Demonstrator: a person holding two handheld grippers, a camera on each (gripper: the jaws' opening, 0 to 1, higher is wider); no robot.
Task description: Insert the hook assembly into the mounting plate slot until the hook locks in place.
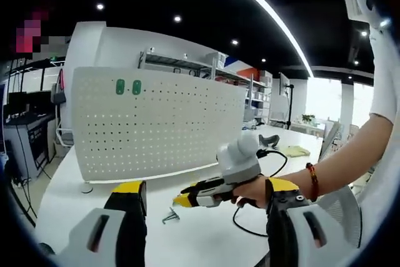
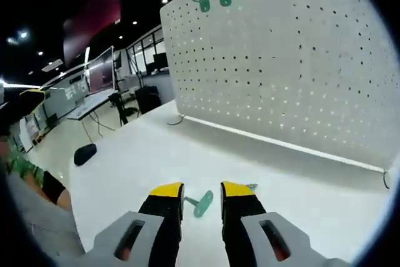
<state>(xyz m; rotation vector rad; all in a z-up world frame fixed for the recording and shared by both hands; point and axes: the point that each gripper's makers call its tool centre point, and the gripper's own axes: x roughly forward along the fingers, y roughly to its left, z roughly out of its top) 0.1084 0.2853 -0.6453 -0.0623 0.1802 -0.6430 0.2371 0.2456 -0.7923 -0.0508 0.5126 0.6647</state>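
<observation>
Pegboard: stood upright at the back of the white surface; two green plates are seen fixed near its upper left corner.
Left tongs: spread, nothing held between them.
Loose hook: grey metal, lying on the surface between the left tongs.
Right tongs: jaws slightly apart, not touching the green hook assembly, which lies flat on the surface just beyond the tips.

Right gripper hovers over a metal hook on the table, before the pegboard
</observation>
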